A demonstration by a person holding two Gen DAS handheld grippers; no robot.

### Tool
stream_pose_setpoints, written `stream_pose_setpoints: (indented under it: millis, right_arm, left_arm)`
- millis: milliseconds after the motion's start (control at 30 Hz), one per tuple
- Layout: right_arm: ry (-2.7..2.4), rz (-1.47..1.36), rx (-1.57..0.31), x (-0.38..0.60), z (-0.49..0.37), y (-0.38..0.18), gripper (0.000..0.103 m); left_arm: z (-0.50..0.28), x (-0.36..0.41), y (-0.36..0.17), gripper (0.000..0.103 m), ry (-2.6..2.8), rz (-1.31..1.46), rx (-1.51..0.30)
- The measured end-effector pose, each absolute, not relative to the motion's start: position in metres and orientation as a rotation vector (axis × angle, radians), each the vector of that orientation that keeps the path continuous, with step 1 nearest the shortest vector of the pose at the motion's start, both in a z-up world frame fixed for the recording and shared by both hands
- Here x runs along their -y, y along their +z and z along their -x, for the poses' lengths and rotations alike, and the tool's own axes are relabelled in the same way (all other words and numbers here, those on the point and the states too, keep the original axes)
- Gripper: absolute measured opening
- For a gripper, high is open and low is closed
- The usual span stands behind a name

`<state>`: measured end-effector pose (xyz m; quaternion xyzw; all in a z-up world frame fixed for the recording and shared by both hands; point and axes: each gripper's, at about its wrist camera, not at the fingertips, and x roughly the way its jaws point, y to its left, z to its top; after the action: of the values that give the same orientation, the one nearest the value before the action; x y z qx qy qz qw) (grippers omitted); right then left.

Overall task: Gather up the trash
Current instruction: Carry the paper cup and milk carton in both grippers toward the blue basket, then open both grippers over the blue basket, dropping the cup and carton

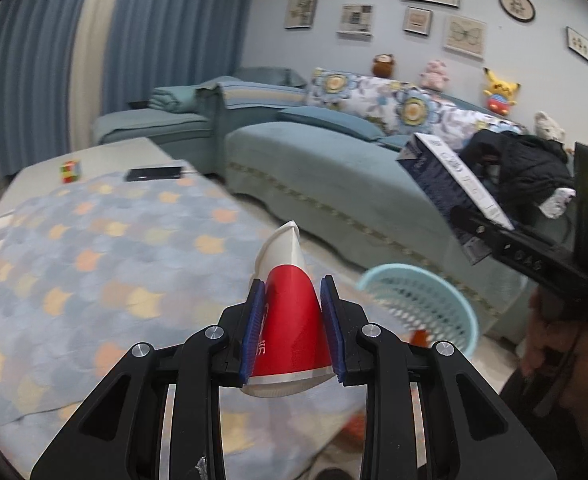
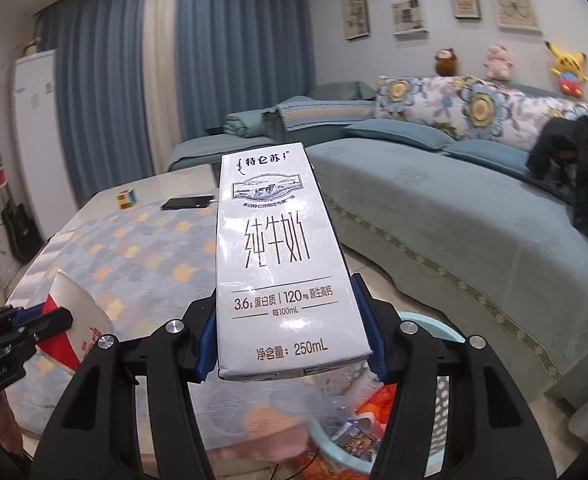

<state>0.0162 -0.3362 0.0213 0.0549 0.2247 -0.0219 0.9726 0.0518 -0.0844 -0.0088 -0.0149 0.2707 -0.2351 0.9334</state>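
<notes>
My left gripper (image 1: 293, 332) is shut on a squashed red and white paper cup (image 1: 290, 312), held over the patterned cloth near the table's right edge. The cup also shows in the right wrist view (image 2: 76, 320) at the lower left. My right gripper (image 2: 290, 344) is shut on a white 250 mL milk carton (image 2: 278, 264), held above the light blue trash basket (image 2: 449, 332). The basket holds several wrappers (image 2: 357, 428). In the left wrist view the basket (image 1: 425, 304) stands on the floor to the right, with the right gripper and carton (image 1: 453, 184) above it.
A low table with a patterned cloth (image 1: 94, 260) carries a Rubik's cube (image 1: 71, 171) and a black phone (image 1: 154, 173) at its far end. A teal sofa (image 1: 333, 168) with cushions and a black jacket (image 1: 529, 172) runs along the right. Curtains hang at the back.
</notes>
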Motion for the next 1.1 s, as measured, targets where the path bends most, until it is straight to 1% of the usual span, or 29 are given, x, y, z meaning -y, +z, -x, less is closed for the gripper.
stream_pose_setpoints:
  millis: [367, 633, 967, 1033, 1067, 1100]
  right_arm:
    - [-0.171, -0.169, -0.461, 0.407, -0.006, -0.002, 0.054]
    - [-0.245, -0.248, -0.494, 0.456, -0.006, -0.017, 0.054]
    - [-0.293, -0.295, -0.542, 0.481, -0.017, -0.034, 0.055]
    - [-0.287, -0.294, -0.575, 0.482, -0.022, -0.040, 0.055]
    - [-0.292, -0.291, -0.592, 0.483, -0.026, -0.043, 0.056]
    - [-0.303, -0.287, -0.610, 0.483, -0.029, -0.047, 0.060]
  left_arm:
    - [-0.068, 0.183, 0.007, 0.027, -0.634, -0.008, -0.542]
    - [-0.092, 0.238, 0.002, 0.027, -0.719, 0.004, -0.592]
    - [-0.125, 0.295, -0.013, 0.028, -0.760, -0.024, -0.655]
    - [-0.128, 0.302, -0.016, 0.029, -0.761, -0.047, -0.663]
    - [-0.132, 0.306, -0.019, 0.033, -0.752, -0.058, -0.673]
    - [-0.135, 0.309, -0.022, 0.040, -0.737, -0.067, -0.690]
